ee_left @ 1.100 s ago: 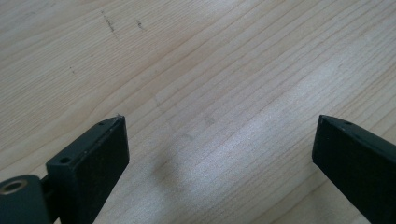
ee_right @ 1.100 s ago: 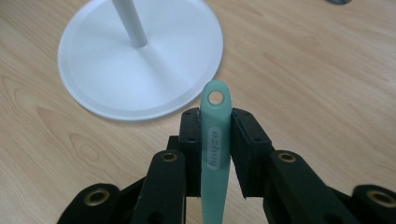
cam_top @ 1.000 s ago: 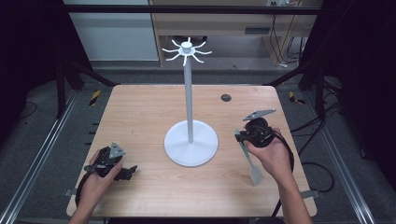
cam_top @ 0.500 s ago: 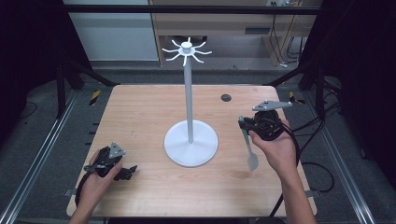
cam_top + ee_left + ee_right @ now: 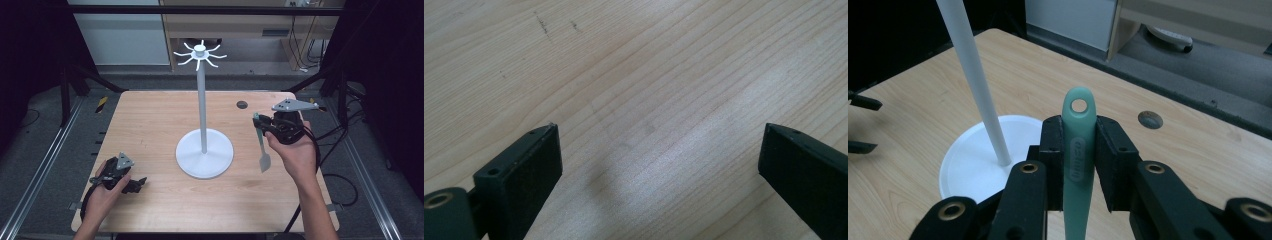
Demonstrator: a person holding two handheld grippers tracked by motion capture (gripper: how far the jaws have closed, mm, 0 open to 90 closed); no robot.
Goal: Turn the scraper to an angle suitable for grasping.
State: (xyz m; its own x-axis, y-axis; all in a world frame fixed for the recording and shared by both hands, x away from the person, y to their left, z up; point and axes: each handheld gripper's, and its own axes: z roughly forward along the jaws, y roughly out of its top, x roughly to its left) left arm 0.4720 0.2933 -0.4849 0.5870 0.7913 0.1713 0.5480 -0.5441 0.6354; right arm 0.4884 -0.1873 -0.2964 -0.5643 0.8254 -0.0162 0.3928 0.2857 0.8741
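Where right claw [image 5: 1079, 165] clamps: mint spatula [image 5: 1077, 150] handle, hole above.

The wooden table [image 5: 150, 125] is evenly lit from overhead, while its surroundings are lost in near darkness. A pale sheen is seen on the wood in the left gripper view — beside it, a faint soft shadow. The background of the right gripper view is rendered slightly soft; the high view is mildly grainy.
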